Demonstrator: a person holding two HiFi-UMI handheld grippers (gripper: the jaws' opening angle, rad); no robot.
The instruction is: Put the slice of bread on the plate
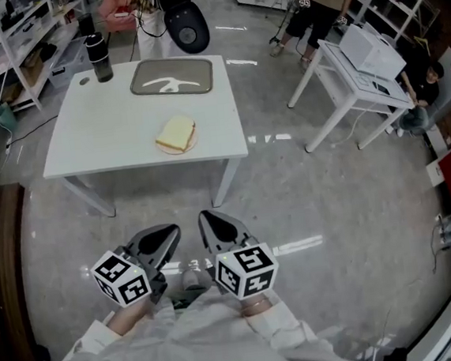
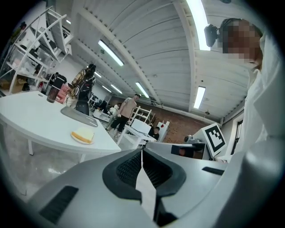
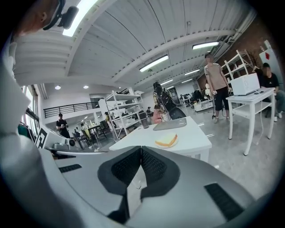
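The bread [image 1: 176, 132] is seen lying on the plate [image 1: 193, 145]. The plate is set on the white counter [image 1: 102, 132], near the front edge and a bit closer to the right front corner. A gray tray [image 1: 152, 73] is laid at the back edge, apart from the bread. A dark bottle [image 1: 99, 57] is stood by the back left corner.

The left gripper [image 1: 167, 237] and the right gripper [image 1: 212, 224] are held side by side over the floor [image 1: 331, 205], well away from the counter's front edge. Both are pointed toward the counter. The left fingers [image 2: 129, 169] are pressed together, and nothing is pinched between them. The right fingers [image 3: 127, 167] are pressed together too, and nothing is held there. The bread and plate are not touched by either gripper.
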